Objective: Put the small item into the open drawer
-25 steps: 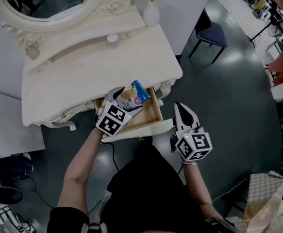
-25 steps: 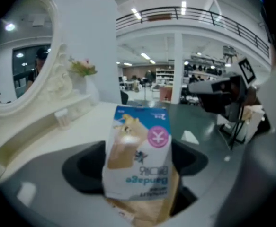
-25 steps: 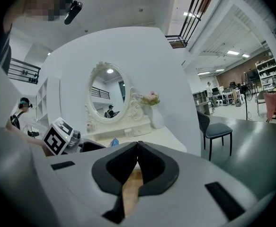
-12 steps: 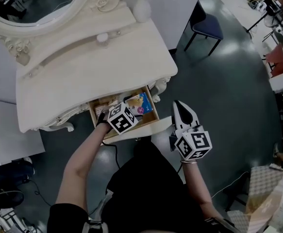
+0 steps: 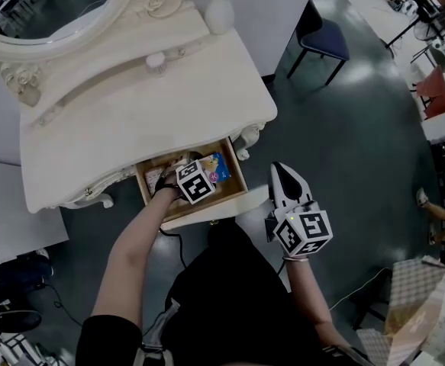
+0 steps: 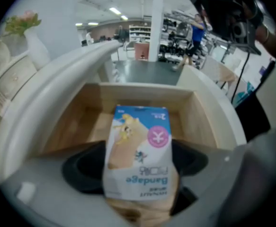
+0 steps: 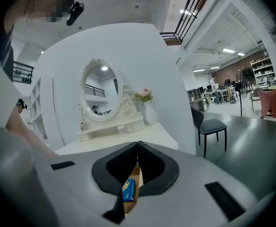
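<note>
L gripper (image 6: pixel 137 171) is clamped on the packet (image 6: pixel 140 141), which sits low in the drawer (image 6: pixel 76 126); floor contact unclear. R gripper (image 7: pixel 137 148) is closed, empty, off to the side. Lower till the packet lies flat, then open slowly and lift straight out w/o dragging it.

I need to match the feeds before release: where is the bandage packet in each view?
Head view: bandage packet near centre, inside the open drawer.
Left gripper view: centre, clamped in the left gripper tongs, over the drawer.
Right gripper view: low centre, a blue sliver seen through the gap under the right gripper shut tongs.
Shared landmark: the drawer's wooden walls.
</note>
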`<state>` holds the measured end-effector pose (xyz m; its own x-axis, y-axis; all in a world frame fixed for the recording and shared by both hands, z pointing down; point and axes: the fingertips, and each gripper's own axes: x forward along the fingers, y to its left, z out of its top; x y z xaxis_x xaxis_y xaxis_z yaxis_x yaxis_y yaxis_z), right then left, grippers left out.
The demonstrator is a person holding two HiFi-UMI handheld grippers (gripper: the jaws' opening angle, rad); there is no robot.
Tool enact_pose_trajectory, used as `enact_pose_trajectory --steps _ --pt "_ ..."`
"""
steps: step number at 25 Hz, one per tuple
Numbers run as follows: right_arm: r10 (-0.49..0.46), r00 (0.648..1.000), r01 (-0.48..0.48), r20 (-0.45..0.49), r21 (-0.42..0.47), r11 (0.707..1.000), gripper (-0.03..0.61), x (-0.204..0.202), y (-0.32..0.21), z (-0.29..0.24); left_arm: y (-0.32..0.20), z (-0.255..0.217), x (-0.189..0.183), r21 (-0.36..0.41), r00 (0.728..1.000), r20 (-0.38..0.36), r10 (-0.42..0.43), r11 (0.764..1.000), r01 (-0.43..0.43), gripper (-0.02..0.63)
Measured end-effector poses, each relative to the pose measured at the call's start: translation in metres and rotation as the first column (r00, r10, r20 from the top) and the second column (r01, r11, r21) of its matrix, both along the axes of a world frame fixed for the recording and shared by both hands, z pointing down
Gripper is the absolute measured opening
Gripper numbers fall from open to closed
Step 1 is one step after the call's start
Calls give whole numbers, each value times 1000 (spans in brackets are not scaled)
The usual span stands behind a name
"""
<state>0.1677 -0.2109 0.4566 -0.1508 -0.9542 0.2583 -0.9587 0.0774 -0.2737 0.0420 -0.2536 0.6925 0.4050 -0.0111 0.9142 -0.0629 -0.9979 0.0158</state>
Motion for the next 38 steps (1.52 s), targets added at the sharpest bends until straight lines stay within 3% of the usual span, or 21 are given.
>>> enact_pose_trajectory --steps 10,26,29,33,38 --pt "10 1000 -10 7 -26 1000 5 10 1 7 0 30 -4 -48 997 75 18 999 -14 434" --pt "-19 1000 20 19 -39 999 5 5 -2 11 -4 27 -5 -22 998 62 -3 1000 4 462" --pt "-31 999 31 20 -31 999 5 2 -5 9 -8 11 -4 16 1000 20 -20 1000 20 460" --pt "-53 998 54 19 -14 998 5 -3 -8 4 -10 -32 3 62 992 -109 -68 995 75 444" --pt "-83 996 83 16 6 997 5 -10 -10 -2 -16 -94 3 101 947 -281 -152 977 187 369"
